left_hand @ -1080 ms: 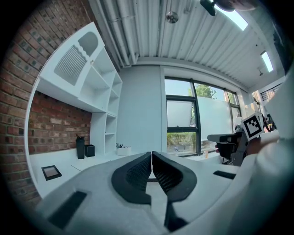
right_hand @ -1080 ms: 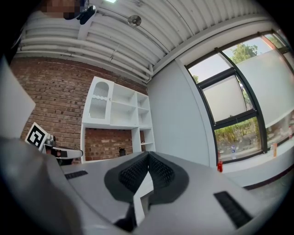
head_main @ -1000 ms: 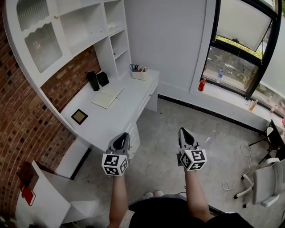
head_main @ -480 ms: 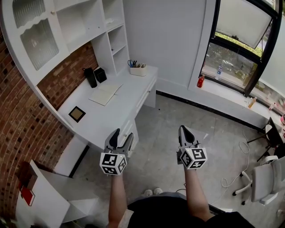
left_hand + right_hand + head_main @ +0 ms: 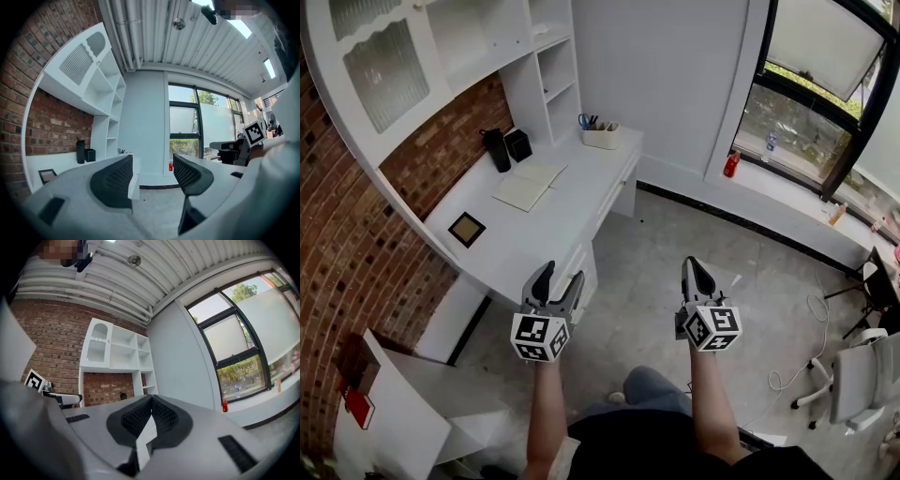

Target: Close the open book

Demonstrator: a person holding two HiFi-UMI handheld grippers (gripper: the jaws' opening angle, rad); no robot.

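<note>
An open book (image 5: 529, 186) with pale pages lies flat on the white desk (image 5: 525, 234) against the brick wall, in the head view's upper left. My left gripper (image 5: 557, 277) hangs over the floor near the desk's front edge, well short of the book, its jaws open and empty. In the left gripper view the left gripper (image 5: 152, 171) shows a wide gap between its fingers. My right gripper (image 5: 695, 268) is held over the floor to the right, shut and empty. The right gripper (image 5: 150, 409) has its pads pressed together in its own view.
On the desk stand a black bottle (image 5: 496, 148), a black box (image 5: 518, 143), a pen holder (image 5: 600, 134) and a small framed picture (image 5: 468, 229). White shelves (image 5: 478, 37) rise above. A red bottle (image 5: 731, 165) sits on the window sill. An office chair (image 5: 858, 384) stands at right.
My left gripper's jaws have opened from shut. The view has shifted slightly and a knee now shows below; both grippers remain over the floor.
</note>
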